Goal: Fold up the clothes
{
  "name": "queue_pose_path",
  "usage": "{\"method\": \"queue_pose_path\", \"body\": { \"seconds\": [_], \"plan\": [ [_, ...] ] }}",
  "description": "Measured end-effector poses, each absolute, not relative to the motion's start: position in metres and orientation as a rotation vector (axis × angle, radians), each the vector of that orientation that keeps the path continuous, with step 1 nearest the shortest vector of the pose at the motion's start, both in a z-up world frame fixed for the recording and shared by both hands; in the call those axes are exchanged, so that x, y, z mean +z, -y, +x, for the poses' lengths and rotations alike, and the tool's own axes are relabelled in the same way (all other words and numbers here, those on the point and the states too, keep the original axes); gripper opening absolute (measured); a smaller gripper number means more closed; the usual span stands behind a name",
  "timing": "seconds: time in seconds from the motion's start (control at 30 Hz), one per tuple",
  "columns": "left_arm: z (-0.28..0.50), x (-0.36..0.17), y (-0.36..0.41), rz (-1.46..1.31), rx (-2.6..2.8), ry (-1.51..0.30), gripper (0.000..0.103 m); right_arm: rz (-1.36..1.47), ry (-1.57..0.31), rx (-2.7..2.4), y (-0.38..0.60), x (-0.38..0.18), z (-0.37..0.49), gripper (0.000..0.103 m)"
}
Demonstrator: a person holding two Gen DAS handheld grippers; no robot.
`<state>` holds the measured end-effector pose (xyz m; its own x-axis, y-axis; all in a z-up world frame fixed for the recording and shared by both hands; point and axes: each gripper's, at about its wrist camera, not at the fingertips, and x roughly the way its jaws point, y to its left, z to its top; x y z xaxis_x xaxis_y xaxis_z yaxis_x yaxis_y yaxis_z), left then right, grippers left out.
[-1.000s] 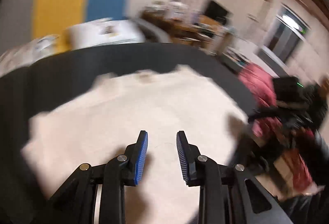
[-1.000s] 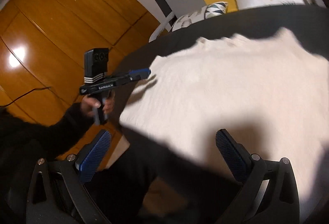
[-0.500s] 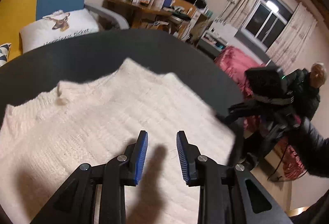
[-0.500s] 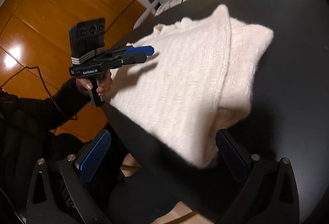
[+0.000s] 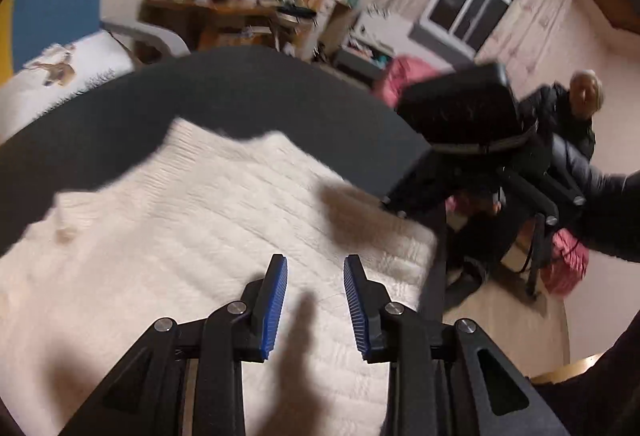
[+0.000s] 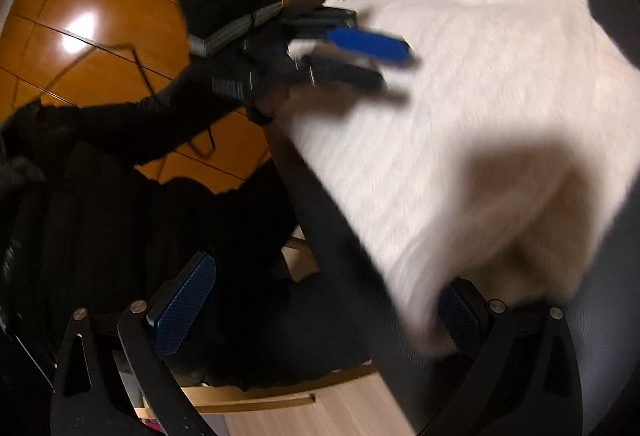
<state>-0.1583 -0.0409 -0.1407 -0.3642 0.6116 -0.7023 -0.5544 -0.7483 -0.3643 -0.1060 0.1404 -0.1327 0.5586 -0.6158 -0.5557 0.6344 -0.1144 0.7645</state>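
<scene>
Dark table (image 5: 248, 92), cream sweater (image 5: 192, 220) beneath empty, parted left tool (image 5: 314, 264)

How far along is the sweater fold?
Done: the white sweater lies on the dark table, one side seemingly doubled over. In hand: nothing gripped; the left tool hovers open over the knit, and the right tool is open at the sweater's near corner. Left: the remaining folds.

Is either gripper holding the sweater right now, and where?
No. The left gripper hangs open above the sweater; the right gripper is open at its corner.
</scene>
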Motion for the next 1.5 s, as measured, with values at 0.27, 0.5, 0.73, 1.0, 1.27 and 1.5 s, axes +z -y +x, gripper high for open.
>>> {"method": "queue_pose_path", "body": {
  "seconds": [0.27, 0.5, 0.73, 1.0, 1.27, 1.5],
  "plan": [
    [-0.168, -0.169, 0.038, -1.191, 2.039, 0.158, 0.023, 1.417, -0.128, -0.857, -0.143, -0.152, -0.079, 0.103],
    [-0.171, -0.148, 0.036, -1.157, 2.053, 0.138, 0.03, 1.393, -0.126, -1.016, -0.171, -0.14, -0.076, 0.103],
    [-0.23, -0.128, 0.053, -1.127, 2.201, 0.178, 0.031, 1.184, -0.042, -1.435, -0.202, -0.072, -0.081, 0.103],
    [-0.279, -0.163, 0.003, -1.317, 2.119, -0.037, 0.041, 1.235, -0.03, -1.53, -0.17, -0.14, -0.066, 0.103],
    [-0.254, -0.135, 0.002, -1.151, 2.123, 0.144, 0.042, 1.24, 0.436, -1.788, -0.243, -0.136, -0.066, 0.103],
    [-0.221, -0.157, 0.008, -1.118, 2.165, 0.232, 0.042, 1.221, 0.574, -2.048, -0.261, -0.138, -0.066, 0.103]
  ]
}}
